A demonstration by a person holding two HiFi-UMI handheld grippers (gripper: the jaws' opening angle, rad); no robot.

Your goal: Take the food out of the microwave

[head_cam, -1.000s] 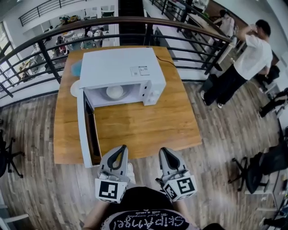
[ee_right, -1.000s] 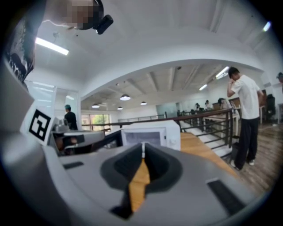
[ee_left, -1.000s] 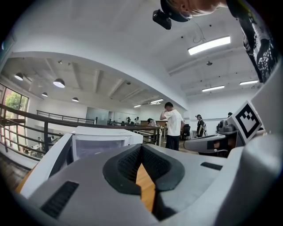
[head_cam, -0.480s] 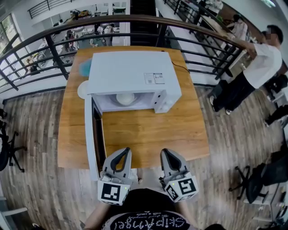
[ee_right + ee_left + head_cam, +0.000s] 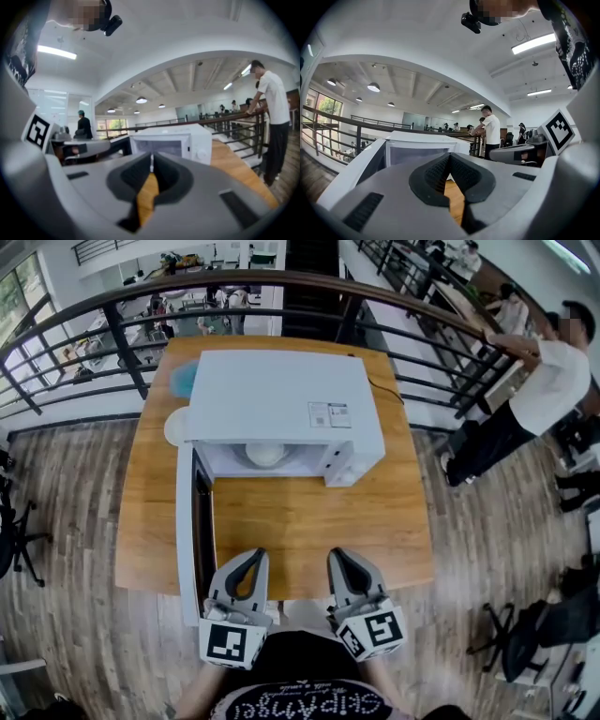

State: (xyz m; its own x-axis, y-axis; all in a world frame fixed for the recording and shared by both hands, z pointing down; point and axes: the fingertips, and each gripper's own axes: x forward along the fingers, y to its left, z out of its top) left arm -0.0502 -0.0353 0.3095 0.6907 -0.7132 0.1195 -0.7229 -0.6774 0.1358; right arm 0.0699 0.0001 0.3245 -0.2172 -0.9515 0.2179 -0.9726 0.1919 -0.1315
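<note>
Fingers (image 5: pixel 259 566) on both the left gripper (image 5: pixel 255 552) and right gripper (image 5: pixel 336 551) are pinched shut on nothing, so I'd spread them wide before going past the open door (image 5: pixel 186 540) for the food (image 5: pixel 265 455) sitting deep inside the microwave (image 5: pixel 281 399) on the surface (image 5: pixel 309 521).

White microwave (image 5: pixel 281 399) upright on wooden surface (image 5: pixel 309 521), door (image 5: pixel 187 531) swung wide open; pale round food (image 5: pixel 265 454) inside.

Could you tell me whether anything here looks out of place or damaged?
Nothing stands out: no spill or damage shows. The microwave sits on the table, its door wide open, the food inside.
</note>
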